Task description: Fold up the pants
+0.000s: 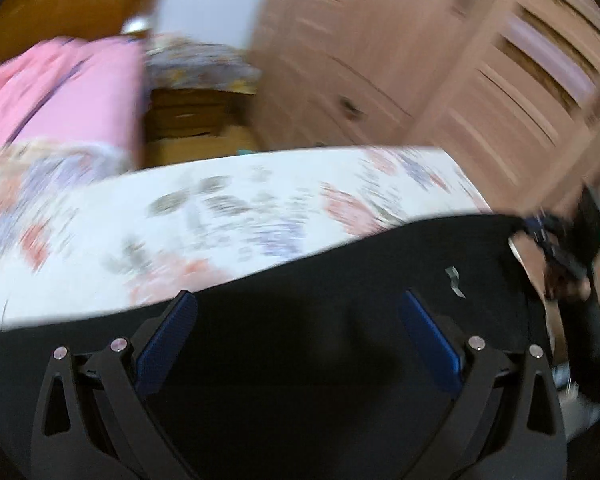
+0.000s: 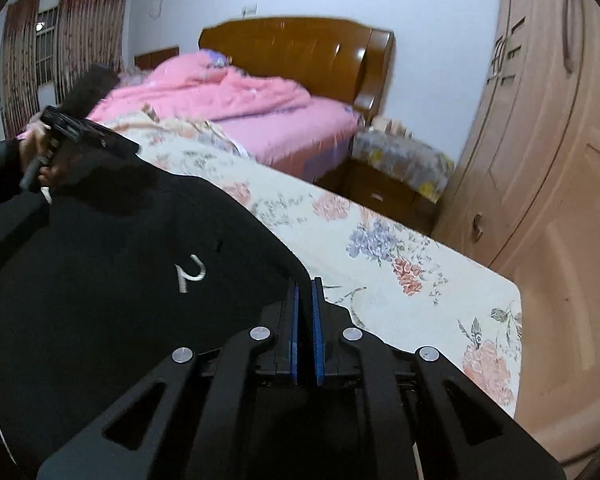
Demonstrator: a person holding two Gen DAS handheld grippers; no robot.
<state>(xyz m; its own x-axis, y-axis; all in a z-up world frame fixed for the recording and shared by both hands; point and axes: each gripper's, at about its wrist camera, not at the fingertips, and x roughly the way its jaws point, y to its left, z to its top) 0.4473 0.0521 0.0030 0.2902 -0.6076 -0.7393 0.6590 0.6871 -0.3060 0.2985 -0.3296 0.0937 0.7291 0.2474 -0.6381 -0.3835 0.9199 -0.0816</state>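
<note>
The black pants (image 1: 340,280) lie over the floral sheet (image 1: 220,208), with a small white logo (image 2: 190,274) on them. My left gripper (image 1: 296,300) is open, its blue pads (image 1: 168,332) wide apart over the black cloth, nothing between them. My right gripper (image 2: 305,286) is shut on the pants' edge (image 2: 260,240), the pads nearly together. In the left wrist view the right gripper (image 1: 560,240) shows at the far corner of the pants. In the right wrist view the left gripper (image 2: 72,132) shows at the far left.
A pink quilt (image 2: 220,88) lies on the bed with a wooden headboard (image 2: 300,48). A nightstand (image 2: 388,176) with a floral cover stands beside it. A wooden wardrobe (image 2: 540,160) runs along the right. The sheet's edge (image 2: 500,320) drops off at right.
</note>
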